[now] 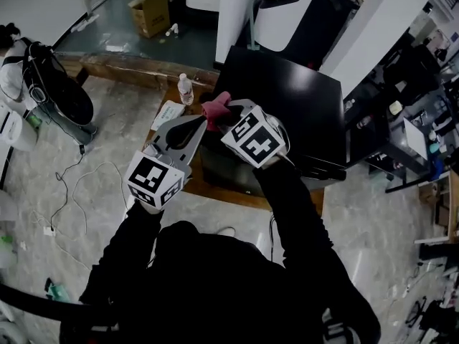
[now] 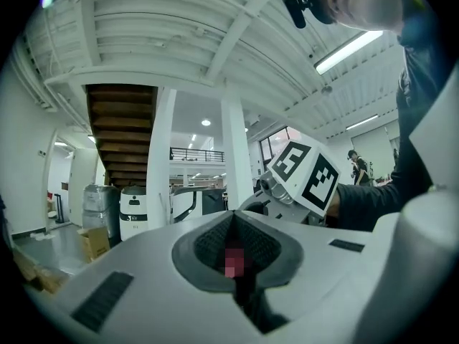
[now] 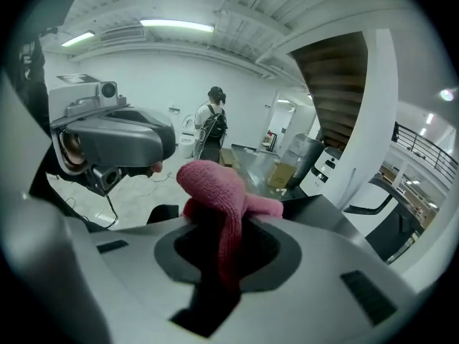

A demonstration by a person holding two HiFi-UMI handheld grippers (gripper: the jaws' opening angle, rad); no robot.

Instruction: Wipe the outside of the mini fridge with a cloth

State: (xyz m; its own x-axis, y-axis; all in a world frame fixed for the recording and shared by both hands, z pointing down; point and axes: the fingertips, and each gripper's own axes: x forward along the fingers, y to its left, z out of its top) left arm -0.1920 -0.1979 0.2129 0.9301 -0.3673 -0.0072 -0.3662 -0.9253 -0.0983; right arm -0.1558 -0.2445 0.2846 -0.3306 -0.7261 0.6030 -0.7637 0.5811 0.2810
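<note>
My right fingers (image 3: 301, 260) are shut tight on the pink cloth (image 3: 215, 185). It pokes up from between them in a soft lump. My left fingers (image 2: 193, 253) are pressed together too, and I can't see them holding anything. In the head view their tip is just beside the cloth, near the middle of the frame.

The mini fridge (image 1: 287, 99) is the big black box in the upper middle of the head view, a bit to the right. It sits on a low wooden desk (image 1: 237, 193). A little water bottle (image 1: 186, 89) stands on the desk to the left of the fridge.

I am holding the cloth up by the fridge's near left corner. I can't tell if it is touching the fridge. It looks more like it is up in the air.

So I think I am only at the start. I have the cloth, and that part is done. I can't see any wiped spot on the fridge, because the black just looks the same all over. I think the top, the front and the sides are all still left to wipe.
</note>
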